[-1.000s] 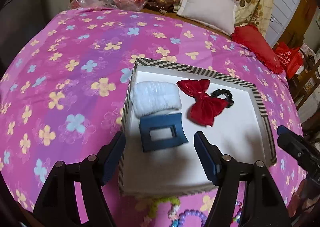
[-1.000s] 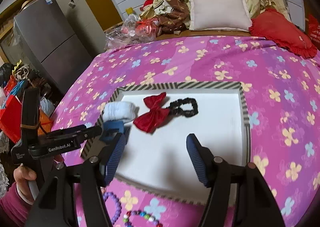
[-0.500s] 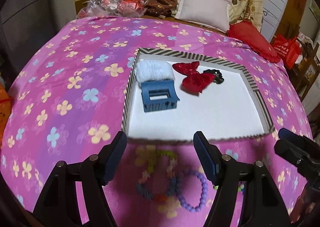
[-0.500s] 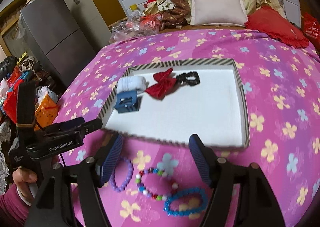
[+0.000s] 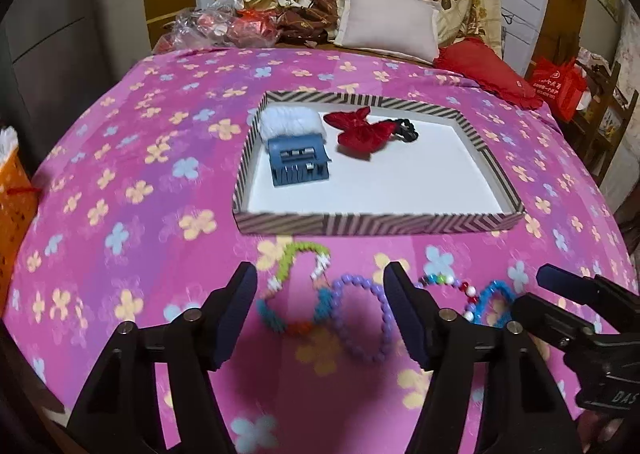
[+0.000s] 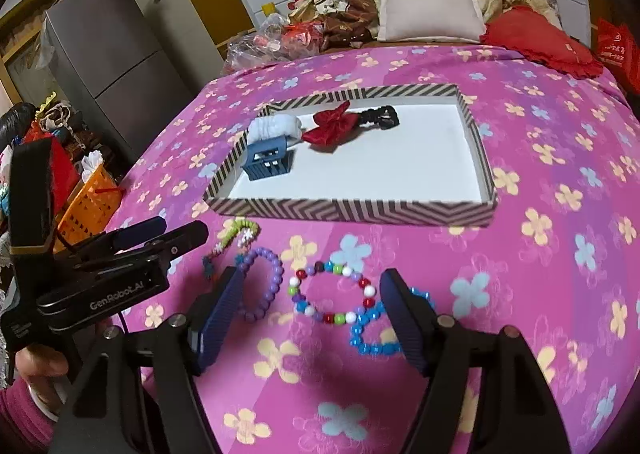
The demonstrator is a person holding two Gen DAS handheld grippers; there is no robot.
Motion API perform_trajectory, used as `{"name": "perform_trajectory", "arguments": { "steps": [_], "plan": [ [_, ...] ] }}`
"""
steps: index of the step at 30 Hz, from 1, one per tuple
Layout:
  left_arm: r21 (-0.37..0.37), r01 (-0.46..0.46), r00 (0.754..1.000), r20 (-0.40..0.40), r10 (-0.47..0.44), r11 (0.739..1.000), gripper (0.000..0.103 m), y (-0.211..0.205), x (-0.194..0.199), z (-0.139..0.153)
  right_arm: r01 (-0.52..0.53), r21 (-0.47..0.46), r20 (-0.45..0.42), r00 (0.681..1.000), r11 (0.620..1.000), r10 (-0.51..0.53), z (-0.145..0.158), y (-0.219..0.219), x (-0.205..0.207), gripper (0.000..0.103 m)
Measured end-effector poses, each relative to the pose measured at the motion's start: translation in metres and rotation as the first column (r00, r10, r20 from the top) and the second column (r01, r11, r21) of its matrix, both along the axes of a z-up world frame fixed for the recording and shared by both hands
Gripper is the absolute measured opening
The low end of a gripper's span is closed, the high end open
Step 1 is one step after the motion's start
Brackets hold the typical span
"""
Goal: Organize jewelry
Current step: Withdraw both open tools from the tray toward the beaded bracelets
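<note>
A striped tray (image 5: 360, 223) (image 6: 352, 211) on the pink bedspread holds a white scrunchie (image 5: 290, 121), a blue hair claw (image 5: 298, 163), a red bow (image 5: 360, 131) and a black scrunchie (image 5: 406, 129). Several bead bracelets lie in front of it. My left gripper (image 5: 320, 292) hovers over a green-and-blue bracelet (image 5: 296, 286) and a purple one (image 5: 362, 318); its jaws are closing but touch neither. My right gripper (image 6: 312, 294) hangs above a multicoloured bracelet (image 6: 332, 294), jaws opening, with nothing gripped. A blue bracelet (image 6: 374, 334) lies partly behind its right finger.
At the far end of the bed are a white pillow (image 6: 428, 7), a red cushion (image 6: 536, 39) and a heap of bags and cloth (image 5: 224, 23). An orange basket (image 6: 90, 201) and a grey fridge (image 6: 104, 65) stand left of the bed. A hand in a pink sleeve (image 6: 36, 366) holds the left gripper.
Both grippers have drawn back from over the tray to the near side of the bed. The bracelets have come into view beneath their fingers. The tray's contents have not moved.
</note>
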State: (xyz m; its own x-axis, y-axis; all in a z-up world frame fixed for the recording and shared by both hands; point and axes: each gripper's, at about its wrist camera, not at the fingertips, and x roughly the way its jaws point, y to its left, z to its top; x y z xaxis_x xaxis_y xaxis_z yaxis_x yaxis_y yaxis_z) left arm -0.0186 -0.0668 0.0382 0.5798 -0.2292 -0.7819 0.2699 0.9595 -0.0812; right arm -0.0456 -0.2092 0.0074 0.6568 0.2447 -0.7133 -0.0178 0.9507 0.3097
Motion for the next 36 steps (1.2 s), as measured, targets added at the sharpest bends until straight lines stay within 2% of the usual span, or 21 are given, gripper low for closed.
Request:
{"name": "perform_trajectory", "arguments": {
  "steps": [7,18,36],
  "plan": [
    [-0.011,-0.017,1.0,-0.002,0.017,1.0,0.063,0.002,-0.02,-0.005,0.0,-0.032,-0.001,1.0,0.999,0.0,-0.004,0.009,-0.016,0.076],
    [-0.004,-0.035,0.999,-0.002,0.035,0.999,0.063,0.003,-0.042,-0.013,-0.009,-0.032,-0.002,1.0,0.999,0.009,-0.006,0.014,-0.026,0.077],
    [0.008,-0.058,0.998,-0.035,0.059,0.998,0.062,0.01,-0.047,-0.026,-0.011,-0.06,-0.019,1.0,0.998,0.009,-0.014,0.014,-0.031,0.077]
  ]
}}
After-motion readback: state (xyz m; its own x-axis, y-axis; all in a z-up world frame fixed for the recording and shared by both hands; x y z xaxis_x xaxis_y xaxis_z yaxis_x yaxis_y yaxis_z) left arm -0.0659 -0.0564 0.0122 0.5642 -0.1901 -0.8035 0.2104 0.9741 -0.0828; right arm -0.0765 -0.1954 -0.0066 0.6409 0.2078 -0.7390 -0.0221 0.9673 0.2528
